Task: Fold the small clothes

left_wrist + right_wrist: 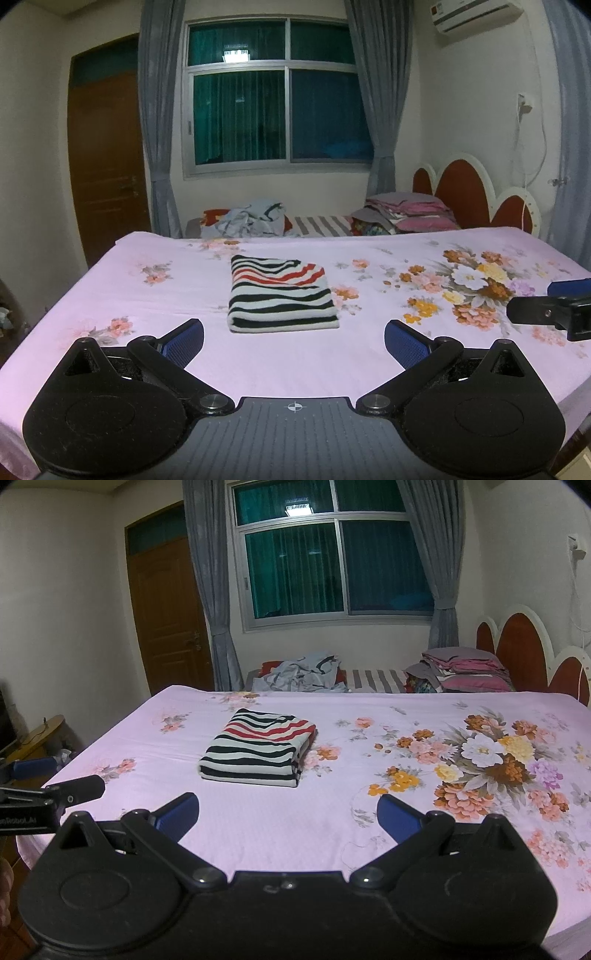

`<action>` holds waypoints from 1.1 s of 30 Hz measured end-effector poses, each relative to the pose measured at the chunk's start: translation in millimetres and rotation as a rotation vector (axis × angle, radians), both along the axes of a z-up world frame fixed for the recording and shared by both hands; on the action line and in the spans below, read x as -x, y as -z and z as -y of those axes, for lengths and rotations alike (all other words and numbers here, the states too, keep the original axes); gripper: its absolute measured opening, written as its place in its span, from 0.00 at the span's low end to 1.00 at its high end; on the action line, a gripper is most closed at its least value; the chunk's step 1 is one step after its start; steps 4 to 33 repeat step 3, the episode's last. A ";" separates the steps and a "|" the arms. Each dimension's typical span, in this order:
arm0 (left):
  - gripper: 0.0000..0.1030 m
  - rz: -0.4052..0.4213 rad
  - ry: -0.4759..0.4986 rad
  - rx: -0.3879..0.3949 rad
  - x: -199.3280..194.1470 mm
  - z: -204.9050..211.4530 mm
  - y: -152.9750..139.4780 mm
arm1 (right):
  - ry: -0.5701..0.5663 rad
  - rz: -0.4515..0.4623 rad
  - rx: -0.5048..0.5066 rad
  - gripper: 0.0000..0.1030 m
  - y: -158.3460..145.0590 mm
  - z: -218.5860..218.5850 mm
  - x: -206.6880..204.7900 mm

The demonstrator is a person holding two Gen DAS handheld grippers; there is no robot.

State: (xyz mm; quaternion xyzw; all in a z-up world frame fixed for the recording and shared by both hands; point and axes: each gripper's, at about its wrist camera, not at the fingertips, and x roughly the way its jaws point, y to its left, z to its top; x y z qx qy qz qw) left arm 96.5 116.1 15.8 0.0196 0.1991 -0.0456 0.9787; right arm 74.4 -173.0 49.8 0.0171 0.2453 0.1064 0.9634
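Bedroom at night, dark window with grey curtains behind; pink floral bedsheet served as the work surface. Striped garment lay near the middle of the sheet, already folded into a compact rectangle, black, white and red bands showing, layered edges visible on its right side in the right wrist view. Left gripper was held above the near part of the bed, jaws spread wide, nothing between them. Right gripper likewise wide open and empty, positioned just beside the left, whose finger showed at the frame edge. Neither touched the garment; both stood well short of it. Judged the fold essentially complete. If any finishing was wanted, best done by pressing lightly on the top layer to flatten it, or squaring the loose right-hand edges, approaching low and slow so the stack would not slide on the sheet. Unfolded clothes pile lay at the far edge, a likely next item.
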 end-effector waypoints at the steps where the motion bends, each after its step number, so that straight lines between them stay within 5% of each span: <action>1: 1.00 -0.002 0.001 0.002 -0.2 0.0 0.1 | -0.002 -0.001 0.000 1.00 -0.1 0.3 -0.2; 33: 1.00 -0.005 -0.003 -0.001 -0.1 0.8 -0.3 | -0.001 0.000 0.000 1.00 -0.1 -0.1 -0.2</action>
